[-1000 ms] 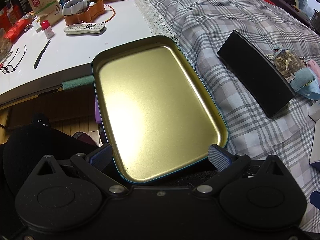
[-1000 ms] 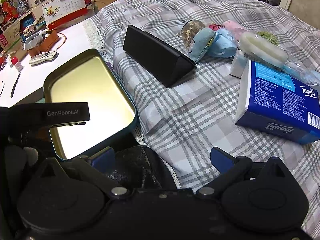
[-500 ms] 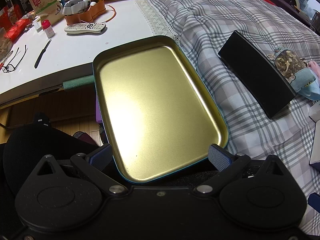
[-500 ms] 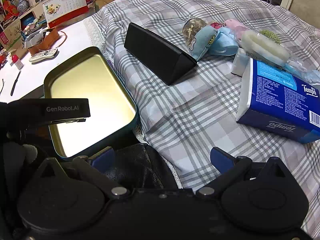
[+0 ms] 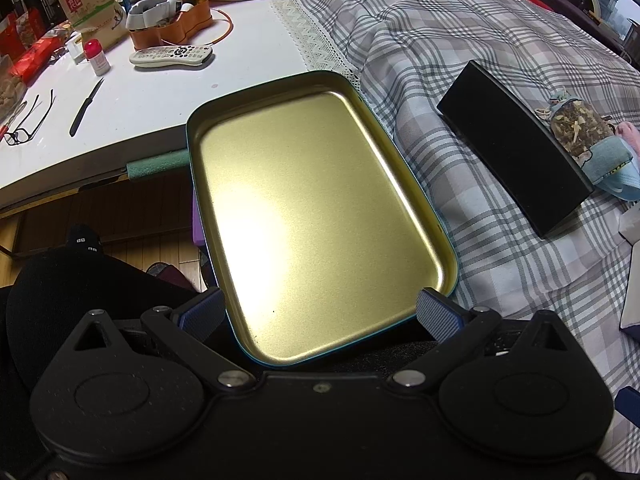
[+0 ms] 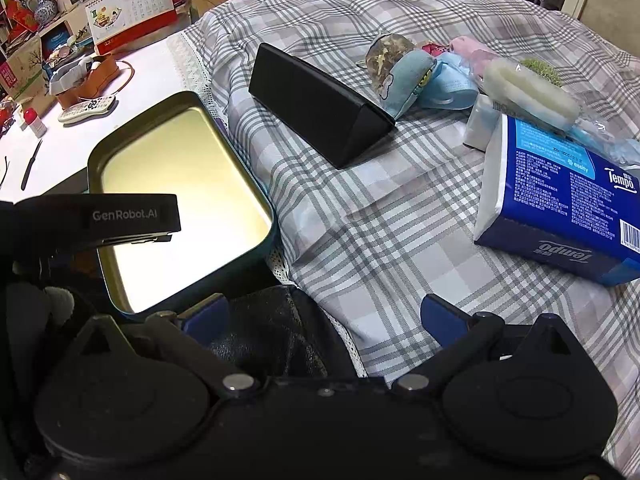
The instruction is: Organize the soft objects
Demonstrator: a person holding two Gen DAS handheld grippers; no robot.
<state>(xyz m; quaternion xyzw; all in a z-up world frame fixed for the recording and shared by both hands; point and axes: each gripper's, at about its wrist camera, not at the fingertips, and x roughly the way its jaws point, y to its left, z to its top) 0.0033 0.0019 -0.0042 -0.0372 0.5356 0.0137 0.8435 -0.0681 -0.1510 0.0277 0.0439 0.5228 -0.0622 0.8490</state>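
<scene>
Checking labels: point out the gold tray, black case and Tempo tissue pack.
gold tray (image 5: 312,216), left wrist view, inner floor.
black case (image 6: 316,100), right wrist view, sloped top face.
Tempo tissue pack (image 6: 560,184), right wrist view, printed blue face.

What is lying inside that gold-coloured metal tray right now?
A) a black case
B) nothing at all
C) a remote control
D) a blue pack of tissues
B: the tray shows only its bare gold floor in both views; the tissue pack and black case lie on the plaid sheet, and the remote control is on the white table.
</scene>
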